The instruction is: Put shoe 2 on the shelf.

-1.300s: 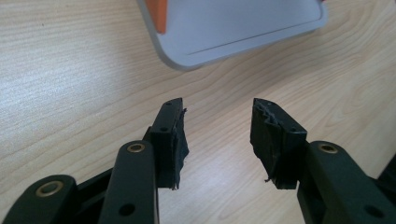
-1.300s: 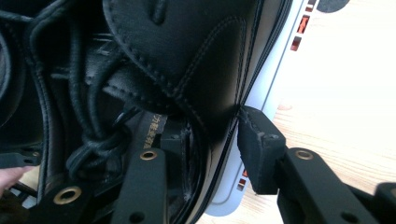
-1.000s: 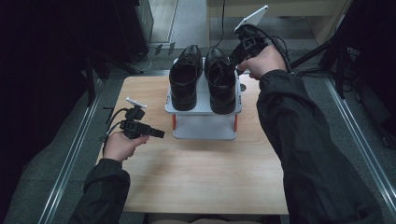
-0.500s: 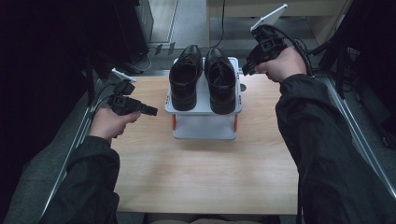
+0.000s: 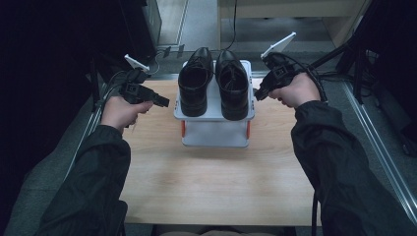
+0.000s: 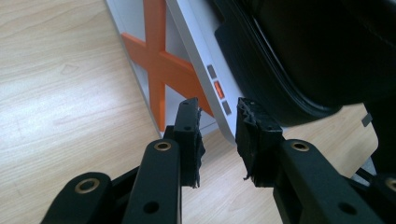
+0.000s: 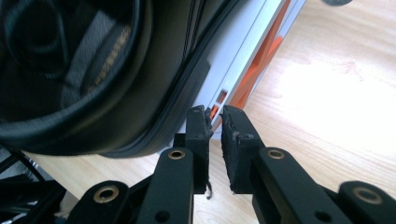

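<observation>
1. Left gripper (image 5: 162, 103): the jaws have just been closing and now stand at a narrow gap with nothing between them, tips aimed at the left edge of the white shoe rack (image 5: 215, 132). Right gripper (image 5: 259, 94): jaws have just been closing too, almost together and empty, just beside the rack's right edge.
2. The two black shoes (image 5: 214, 81) sit side by side on the rack's top shelf, toes pointing away.
3. Hard to make out: in both gripper views the shoes are cut off and blurry, and I can't tell if either tip touches the rack. The orange cross brace (image 6: 159, 60) is partly hidden.
4. Light wooden table (image 5: 216, 182), dark room around it, grey floor beyond.
5. Versus a second ago: left hand is up and nearer the rack, right hand has come down off the shoe's far end to the rack's side.
</observation>
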Demonstrator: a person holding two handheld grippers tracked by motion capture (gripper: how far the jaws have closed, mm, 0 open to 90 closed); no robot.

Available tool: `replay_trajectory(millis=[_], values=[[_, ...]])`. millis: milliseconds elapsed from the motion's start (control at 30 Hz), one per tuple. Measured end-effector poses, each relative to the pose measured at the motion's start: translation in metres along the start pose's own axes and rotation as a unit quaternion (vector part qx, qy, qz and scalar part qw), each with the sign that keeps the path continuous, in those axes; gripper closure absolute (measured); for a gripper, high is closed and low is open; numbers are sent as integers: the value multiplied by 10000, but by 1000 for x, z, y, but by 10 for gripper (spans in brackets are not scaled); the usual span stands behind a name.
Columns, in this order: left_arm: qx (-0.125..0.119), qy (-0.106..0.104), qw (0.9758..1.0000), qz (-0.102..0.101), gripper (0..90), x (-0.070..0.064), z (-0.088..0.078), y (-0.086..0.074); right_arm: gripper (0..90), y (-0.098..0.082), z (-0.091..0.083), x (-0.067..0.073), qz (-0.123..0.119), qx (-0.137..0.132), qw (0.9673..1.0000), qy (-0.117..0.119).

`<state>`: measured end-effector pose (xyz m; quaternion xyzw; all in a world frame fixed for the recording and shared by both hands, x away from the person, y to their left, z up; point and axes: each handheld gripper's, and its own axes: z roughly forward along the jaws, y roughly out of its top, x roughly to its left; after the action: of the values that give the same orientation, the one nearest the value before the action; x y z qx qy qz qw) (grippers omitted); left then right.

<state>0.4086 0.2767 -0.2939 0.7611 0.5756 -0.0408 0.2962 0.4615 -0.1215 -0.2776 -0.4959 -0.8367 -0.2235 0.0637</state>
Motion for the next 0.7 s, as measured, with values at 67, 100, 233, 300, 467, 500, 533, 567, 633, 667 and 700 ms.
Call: replay_trajectory(millis=[67, 100, 233, 300, 467, 500, 533, 567, 633, 667, 700], values=[[32, 22, 10000, 6, 703, 0, 3, 2, 821, -3, 3, 0, 6, 47, 10000, 7], [34, 23, 10000, 24, 703, 0, 5, 3, 823, -5, 4, 0, 3, 83, 10000, 23], [41, -7, 10000, 18, 704, -2, 11, 8, 828, -9, 6, 3, -61, 157, 9998, 92], [75, -5, 10000, 44, 704, -2, 13, 9, 827, -10, 8, 7, -120, 193, 9996, 153], [50, -46, 10000, 9, 703, -4, 17, 12, 824, -11, 15, 14, -205, 260, 9993, 173], [35, -71, 10000, -8, 703, -4, 18, 12, 826, -11, 17, 15, -245, 264, 9992, 157], [53, -72, 10000, 27, 703, -4, 18, 13, 826, -10, 18, 16, -244, 279, 9993, 107], [43, -69, 10000, 12, 703, -6, 19, 14, 828, -10, 20, 17, -243, 276, 9993, 63], [63, -98, 9999, 9, 703, -7, 21, 15, 828, -10, 21, 17, -247, 277, 9993, 55], [44, -109, 9999, 24, 703, -8, 22, 15, 829, -9, 21, 18, -230, 263, 9994, 86], [62, -143, 9999, 12, 703, -9, 23, 16, 829, -9, 21, 18, -240, 258, 9993, 97]])
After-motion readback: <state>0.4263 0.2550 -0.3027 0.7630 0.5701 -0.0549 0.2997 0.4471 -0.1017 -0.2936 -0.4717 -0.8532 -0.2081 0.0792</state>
